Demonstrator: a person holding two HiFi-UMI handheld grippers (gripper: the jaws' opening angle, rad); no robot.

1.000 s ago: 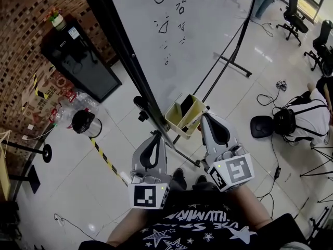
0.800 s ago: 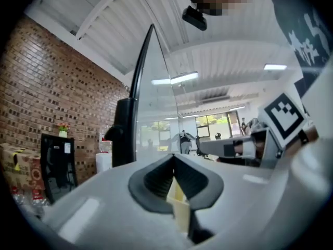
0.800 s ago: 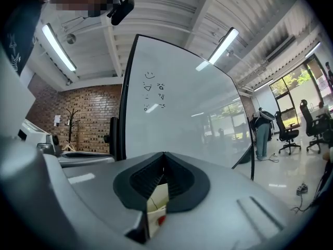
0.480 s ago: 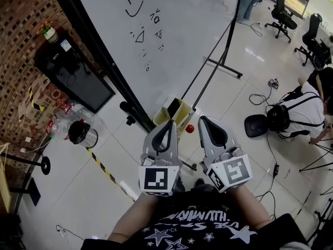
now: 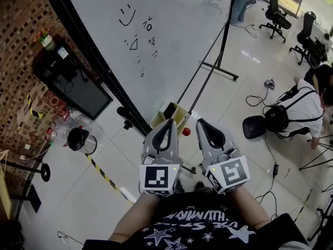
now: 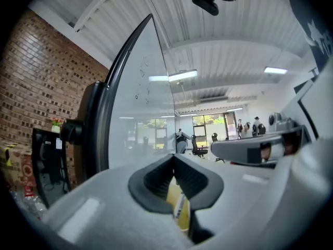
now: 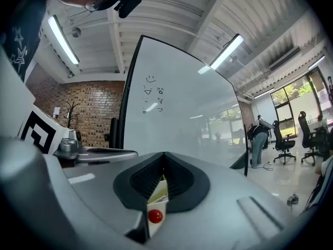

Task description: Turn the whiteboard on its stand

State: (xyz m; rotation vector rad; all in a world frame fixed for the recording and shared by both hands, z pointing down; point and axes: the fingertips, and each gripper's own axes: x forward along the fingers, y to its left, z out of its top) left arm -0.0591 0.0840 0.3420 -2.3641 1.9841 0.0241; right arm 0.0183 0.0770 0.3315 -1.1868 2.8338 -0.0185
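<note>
The whiteboard (image 5: pixel 171 35) fills the upper head view, its black side frame (image 5: pixel 86 46) running down to the left, with small marker drawings (image 5: pixel 136 38) on its face. A yellow tray (image 5: pixel 167 114) and a red knob (image 5: pixel 186 132) sit at its lower edge, just beyond my jaw tips. My left gripper (image 5: pixel 167 124) and right gripper (image 5: pixel 200 123) are side by side below the board, both shut and empty, touching nothing. In the left gripper view the left gripper (image 6: pixel 173 156) points along the board's edge (image 6: pixel 112 103). In the right gripper view the right gripper (image 7: pixel 164 154) faces the board (image 7: pixel 177 103).
The stand's black legs (image 5: pixel 218 66) cross the tiled floor. A black cabinet (image 5: pixel 70 82) stands by the brick wall, with a black bin (image 5: pixel 78 138) and striped floor tape (image 5: pixel 101 172) nearby. A person (image 5: pixel 302 108) sits on the floor at right, near cables and office chairs (image 5: pixel 276 14).
The left gripper has come up and to the right, level with the right one. The board and tray sit further left in view, and the red knob has come into sight.
</note>
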